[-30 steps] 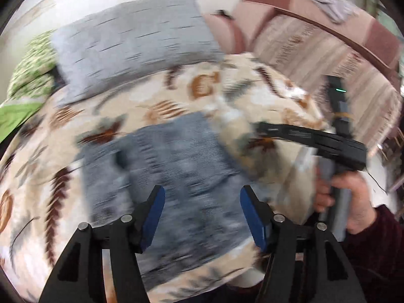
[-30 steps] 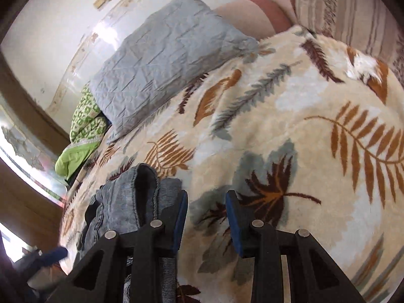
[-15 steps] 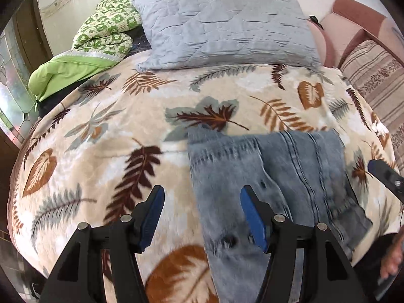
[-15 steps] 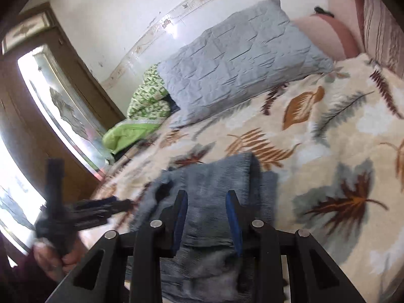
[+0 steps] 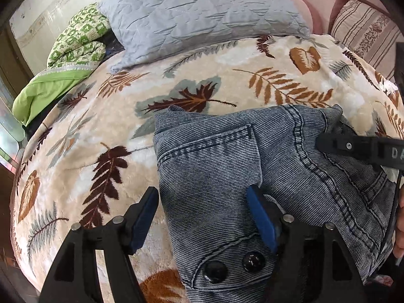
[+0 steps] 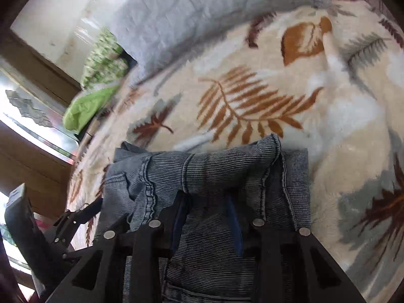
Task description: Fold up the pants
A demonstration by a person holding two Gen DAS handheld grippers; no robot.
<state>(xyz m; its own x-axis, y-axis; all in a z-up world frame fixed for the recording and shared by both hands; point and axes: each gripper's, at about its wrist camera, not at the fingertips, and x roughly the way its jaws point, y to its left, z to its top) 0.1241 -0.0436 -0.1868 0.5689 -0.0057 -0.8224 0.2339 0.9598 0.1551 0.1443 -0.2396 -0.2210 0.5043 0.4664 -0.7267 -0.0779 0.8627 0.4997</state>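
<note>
The grey-blue denim pants (image 5: 227,176) lie folded into a thick bundle on the leaf-patterned blanket (image 5: 101,131), two dark buttons near the front edge. My left gripper (image 5: 204,217) is open, its blue pads spread over the bundle's left half, holding nothing. My right gripper (image 6: 205,217) sits low on the pants (image 6: 214,171), its jaws apart with denim bunched between the fingers, which do not pinch it. The right gripper also shows in the left wrist view (image 5: 358,149), resting on the bundle's right side.
A grey quilted pillow (image 5: 202,12) lies at the head of the bed. A green patterned quilt (image 5: 68,60) is bundled at the back left. A striped sofa cushion (image 5: 366,32) is at the right. A wooden door frame (image 6: 38,70) stands to the left.
Both grippers have moved in close over the folded pants. The right gripper has dropped onto the bundle's far edge, and denim now sits between its fingers.
</note>
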